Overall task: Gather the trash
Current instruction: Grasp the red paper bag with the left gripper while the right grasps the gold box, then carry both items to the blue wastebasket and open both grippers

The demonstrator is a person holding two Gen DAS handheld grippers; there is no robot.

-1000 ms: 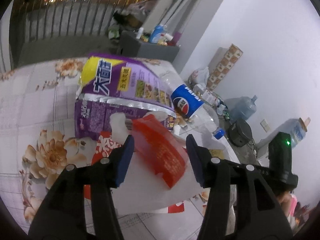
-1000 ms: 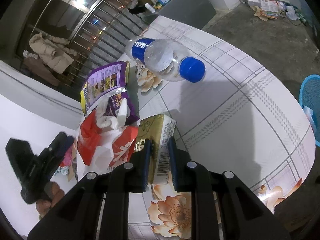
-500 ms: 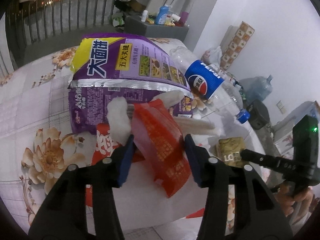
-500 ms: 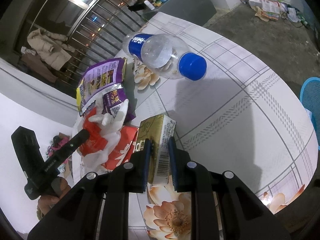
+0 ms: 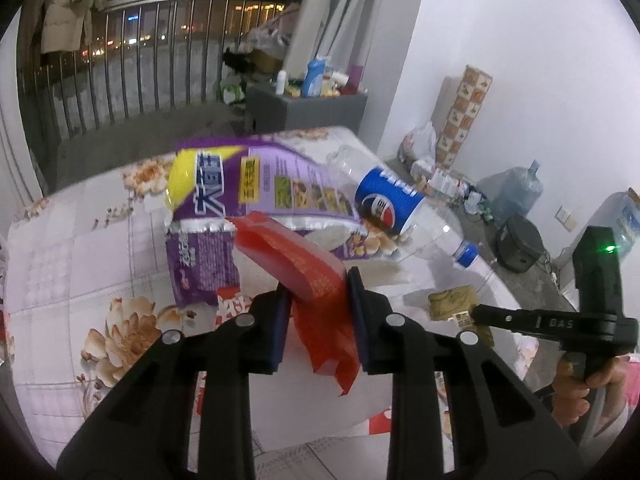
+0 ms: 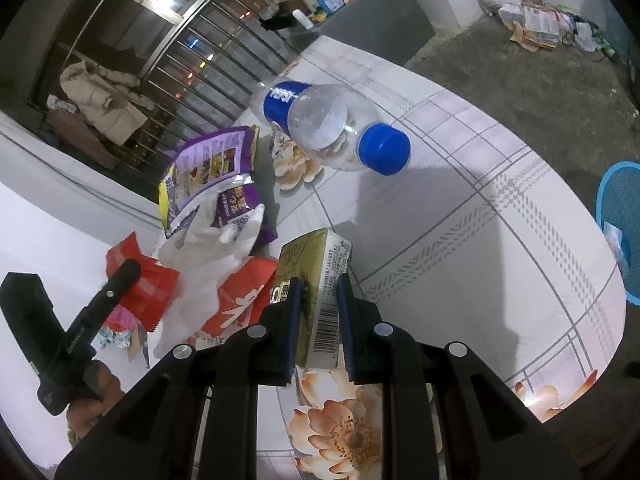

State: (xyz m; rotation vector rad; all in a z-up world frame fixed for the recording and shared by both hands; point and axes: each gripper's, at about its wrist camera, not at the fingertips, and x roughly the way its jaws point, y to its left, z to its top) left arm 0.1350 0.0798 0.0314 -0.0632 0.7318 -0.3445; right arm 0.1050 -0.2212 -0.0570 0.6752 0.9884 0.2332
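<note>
Left claw (image 5: 318, 294) clenched on red plastic bag (image 5: 308, 268); right claw (image 6: 318, 304) grasping gold carton (image 6: 320, 276); Pepsi bottle (image 6: 324, 124) lying at twelve o'clock on desk (image 6: 480, 240).

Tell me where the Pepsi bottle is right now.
The Pepsi bottle lies on its side on the table, beyond the gold carton in the right gripper, right of the purple snack bag.
</note>
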